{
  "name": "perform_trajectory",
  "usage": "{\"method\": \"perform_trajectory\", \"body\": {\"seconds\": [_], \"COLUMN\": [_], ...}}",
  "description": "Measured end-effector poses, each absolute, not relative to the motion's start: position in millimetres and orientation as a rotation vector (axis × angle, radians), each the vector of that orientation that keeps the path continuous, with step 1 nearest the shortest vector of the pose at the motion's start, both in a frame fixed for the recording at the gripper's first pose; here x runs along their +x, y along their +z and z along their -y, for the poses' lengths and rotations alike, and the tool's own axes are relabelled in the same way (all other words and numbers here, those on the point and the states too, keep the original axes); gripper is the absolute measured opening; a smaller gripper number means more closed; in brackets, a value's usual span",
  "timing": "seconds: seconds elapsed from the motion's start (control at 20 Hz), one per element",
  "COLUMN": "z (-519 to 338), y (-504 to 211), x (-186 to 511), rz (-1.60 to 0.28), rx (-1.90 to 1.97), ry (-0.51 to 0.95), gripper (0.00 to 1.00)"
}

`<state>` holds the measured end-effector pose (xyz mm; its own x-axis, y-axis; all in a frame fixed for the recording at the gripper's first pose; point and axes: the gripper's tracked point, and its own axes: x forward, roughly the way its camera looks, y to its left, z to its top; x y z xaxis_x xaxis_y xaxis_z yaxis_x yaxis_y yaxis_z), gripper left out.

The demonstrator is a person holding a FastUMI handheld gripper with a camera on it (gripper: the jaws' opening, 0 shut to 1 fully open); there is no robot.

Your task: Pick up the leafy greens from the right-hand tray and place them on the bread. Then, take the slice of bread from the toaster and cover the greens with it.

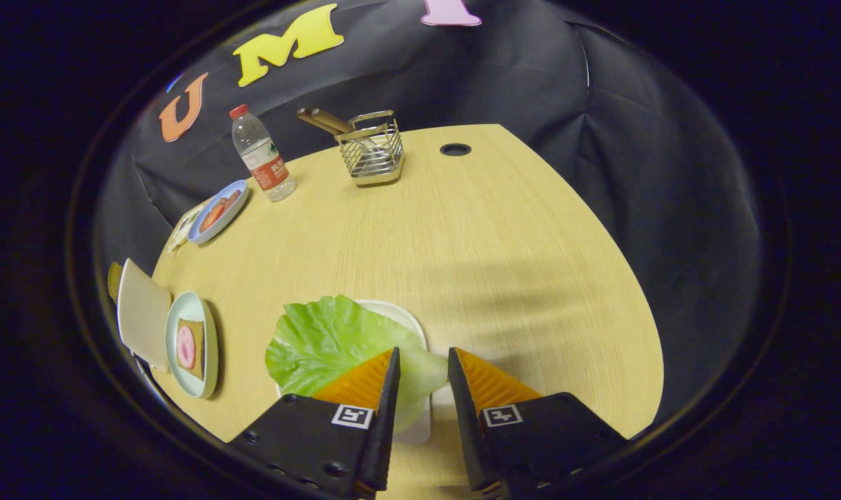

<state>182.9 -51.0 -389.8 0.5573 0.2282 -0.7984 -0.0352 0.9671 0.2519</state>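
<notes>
So the handheld two-finger gripper (423,361) hangs over the near edge of the pale wooden table (503,236), fingers parted with a modest gap between them. Nothing is clamped yet. The floppy light-green lettuce leaf (330,340) lies on a small white rounded-square tray (410,323), and one end of the leaf runs into the gap between the fingertips. The left finger sits over the leaf's near-right part, while the right finger is just off its edge; whether either pad actually touches the leaf can't be told.

Most of the leaf spreads out to the left of the fingers and a bit beyond them.

Further left, near the table edge, there's a round pale-green plate (208,351) with a brown slice of bread (196,346) topped by a pink round slice. Just left of that sits a boxy off-white toaster (142,312).

On the far left are a blue plate of food (219,212) and a clear plastic water bottle with a red cap (260,154). A wire utensil basket (371,154) with wooden handles stands at the far side.
</notes>
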Motion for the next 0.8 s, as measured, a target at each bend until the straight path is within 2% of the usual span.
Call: {"method": "perform_trajectory", "body": {"seconds": [0.25,0.3,0.55,0.7,0.75,0.8], "z": [54.1,54.1,53.7,58.1,61.5,60.9], "y": [-396.4,-396.4,-394.1,-399.0,-397.5,-392.3], "x": [183.9,184.0,186.6,186.7,185.2,181.4], "rz": [-1.004,-1.003,-0.987,-0.980,-0.990,-0.988], "rx": [0.221,0.213,0.180,0.147,0.132,0.131], "ry": [0.131,0.133,0.127,0.114,0.101,0.107], "gripper": [0.43,0.46,0.21,0.19,0.02,0.02]}}
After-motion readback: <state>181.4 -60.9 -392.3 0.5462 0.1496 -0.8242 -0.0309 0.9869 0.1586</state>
